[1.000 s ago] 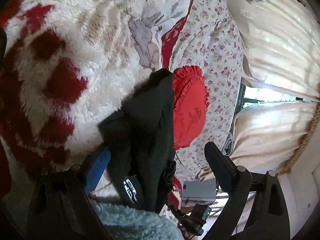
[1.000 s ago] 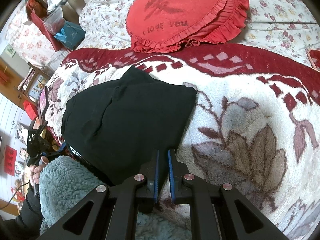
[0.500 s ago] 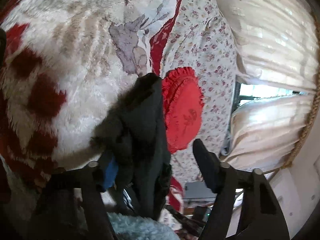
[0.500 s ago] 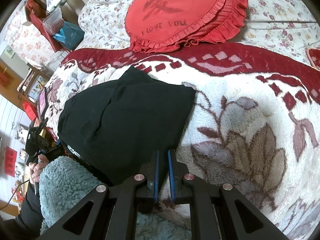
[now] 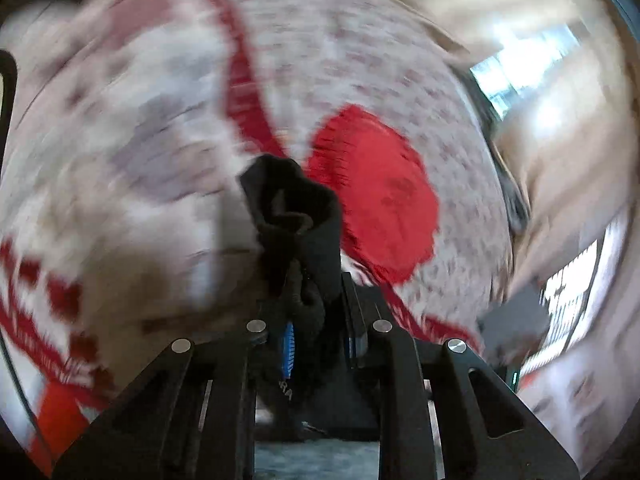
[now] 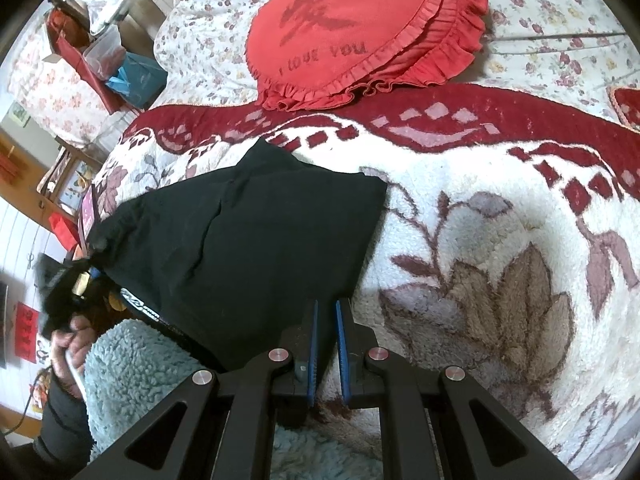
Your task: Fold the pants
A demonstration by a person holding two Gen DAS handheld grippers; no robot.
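Note:
The black pants (image 6: 256, 248) lie folded on the red-and-white plush blanket (image 6: 480, 240), waistband toward me. My right gripper (image 6: 325, 312) is shut on the near right corner of the pants. My left gripper (image 5: 318, 292) is shut on a bunched edge of the pants (image 5: 296, 216), which stands up between its fingers; this view is blurred by motion. In the right wrist view the left gripper (image 6: 86, 280) shows at the far left, pinching the pants' left edge.
A red frilled heart cushion (image 6: 360, 28) lies on the floral sheet (image 6: 560, 20) beyond the blanket. A teal fleece sleeve (image 6: 132, 364) is at the near left. Curtains and a window (image 5: 520, 72) stand past the bed. Boxes and bags (image 6: 104, 60) sit at the far left.
My left gripper has closed on the left edge of the pants, bunching the cloth, and is swinging fast. My right gripper has stayed shut on the near corner.

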